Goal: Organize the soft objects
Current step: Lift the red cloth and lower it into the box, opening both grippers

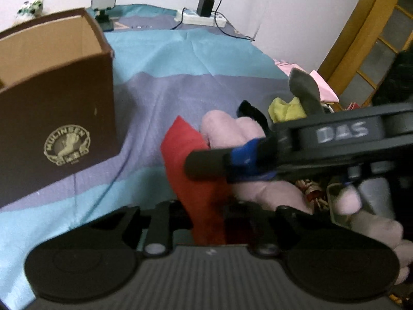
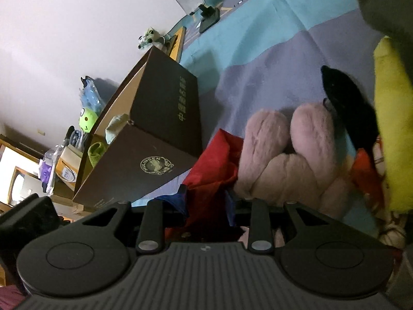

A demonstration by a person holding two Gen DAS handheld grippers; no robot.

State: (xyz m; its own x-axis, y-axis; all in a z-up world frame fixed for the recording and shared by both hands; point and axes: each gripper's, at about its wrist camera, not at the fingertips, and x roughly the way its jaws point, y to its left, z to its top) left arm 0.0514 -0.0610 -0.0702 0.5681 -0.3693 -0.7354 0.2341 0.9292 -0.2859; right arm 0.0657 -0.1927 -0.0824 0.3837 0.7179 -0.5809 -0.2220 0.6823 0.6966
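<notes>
Left wrist: left gripper (image 1: 206, 222) clamped on red cloth (image 1: 185, 155); right gripper (image 1: 206, 165) unclear; pile beside box (image 1: 56, 108) unsorted.

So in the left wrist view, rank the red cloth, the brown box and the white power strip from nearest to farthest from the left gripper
1. red cloth, right at the jaws, centre.
2. brown box, to the left.
3. white power strip, far end by the wall.
</notes>
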